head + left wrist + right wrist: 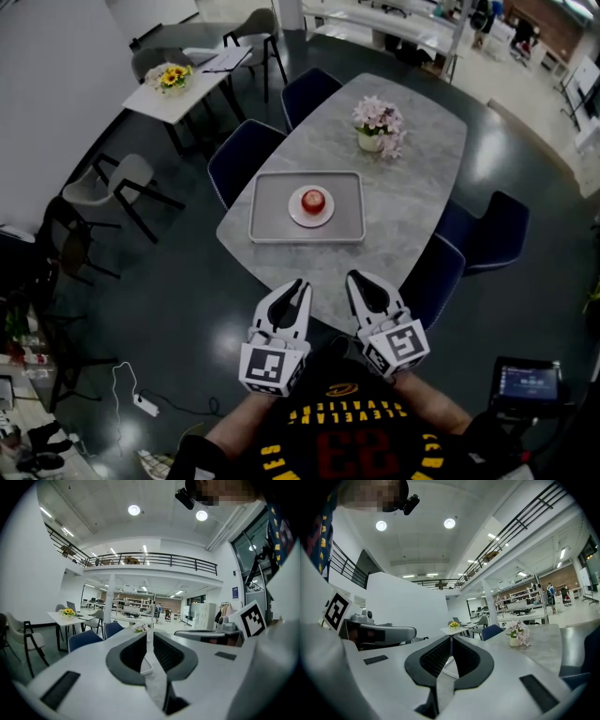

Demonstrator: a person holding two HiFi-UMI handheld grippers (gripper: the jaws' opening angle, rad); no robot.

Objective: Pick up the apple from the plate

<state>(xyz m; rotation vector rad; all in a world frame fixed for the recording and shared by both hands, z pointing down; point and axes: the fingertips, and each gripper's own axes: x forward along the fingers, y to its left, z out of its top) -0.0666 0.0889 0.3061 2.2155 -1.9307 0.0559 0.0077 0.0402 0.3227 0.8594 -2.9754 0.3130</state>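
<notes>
In the head view a red apple (314, 201) sits on a small white plate (300, 214), which lies in the middle of a grey tray (267, 228) on the marble table (412, 187). Both grippers hover side by side before the table's near edge, well short of the tray. The left gripper (297, 285) has its jaws together and holds nothing. The right gripper (357, 279) is likewise shut and empty. In the left gripper view the left gripper (149, 637) points over the table. The right gripper (451, 640) does the same in its own view. The apple is hidden in both gripper views.
A vase of pink flowers (379, 126) stands at the table's far end. Dark blue chairs (242, 157) ring the table, two at its right side (487, 234). A side table with sunflowers (171, 77) stands at back left. A power strip (145, 405) lies on the floor.
</notes>
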